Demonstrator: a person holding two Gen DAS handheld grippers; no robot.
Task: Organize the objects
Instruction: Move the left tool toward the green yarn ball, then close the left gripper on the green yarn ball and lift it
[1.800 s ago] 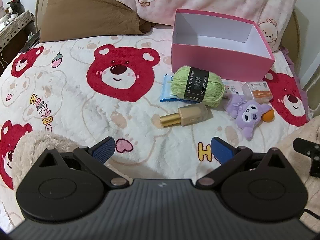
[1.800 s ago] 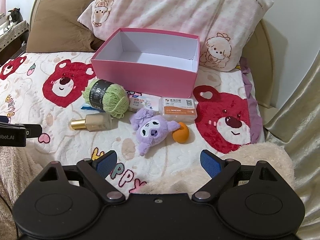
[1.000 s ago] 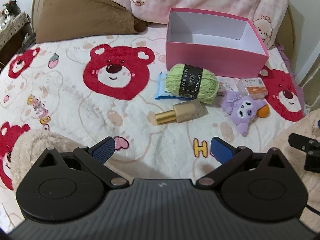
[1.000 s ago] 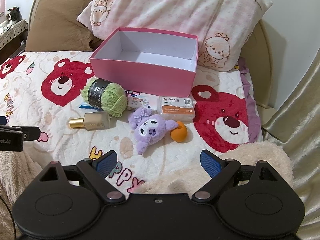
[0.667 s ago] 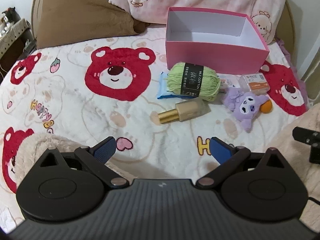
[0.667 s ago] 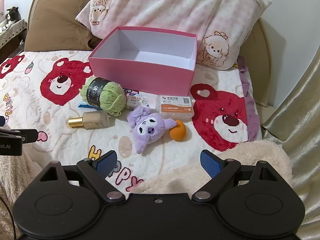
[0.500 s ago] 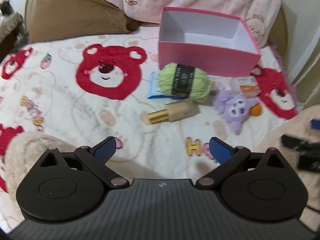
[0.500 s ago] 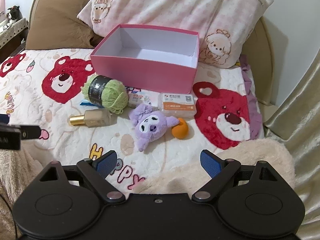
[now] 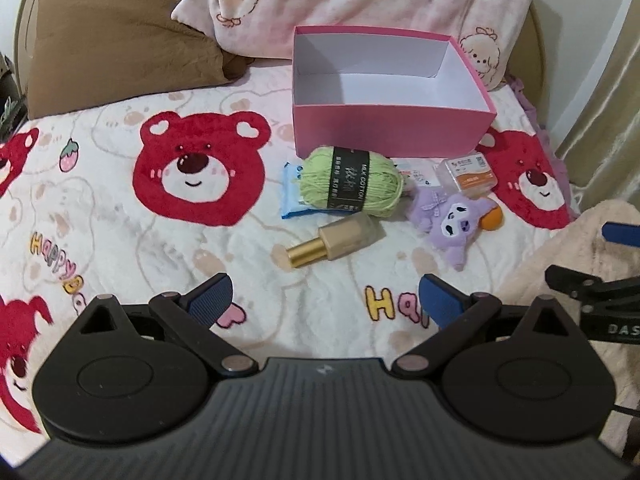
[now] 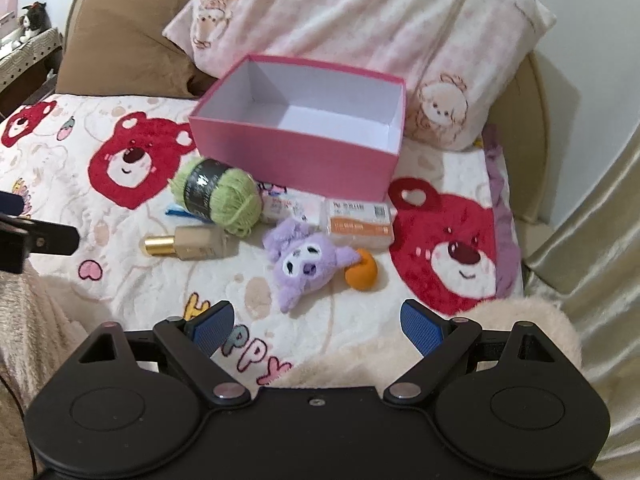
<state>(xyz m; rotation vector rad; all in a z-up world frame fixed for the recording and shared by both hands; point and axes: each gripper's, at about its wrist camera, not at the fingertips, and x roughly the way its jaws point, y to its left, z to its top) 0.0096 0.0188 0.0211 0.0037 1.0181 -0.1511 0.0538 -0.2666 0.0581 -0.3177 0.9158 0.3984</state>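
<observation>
- Both my jaws spread wide, holding nothing: left gripper point(image 9: 322, 295), right gripper point(image 10: 316, 325), both hovering over the bed, short of the pile.
- Pink box point(image 9: 390, 134) looks empty, near the pillows; all items sit on the blanket just in front of it.
- Best first pick, I'd say: bottle point(image 9: 338, 241), nearest to left. Straddle the squarish body, not the gold cap, close gently, lift clear, then over the box rim.
- Yarn point(image 9: 351, 186) band reads "MILK COTTON"; blanket says "Happy". Card case point(image 10: 358, 223) print too small to read.

Bear-print blanket point(image 9: 120, 240) on bed; brown pillow point(image 9: 120, 36), pink pillow point(image 10: 360, 28).
</observation>
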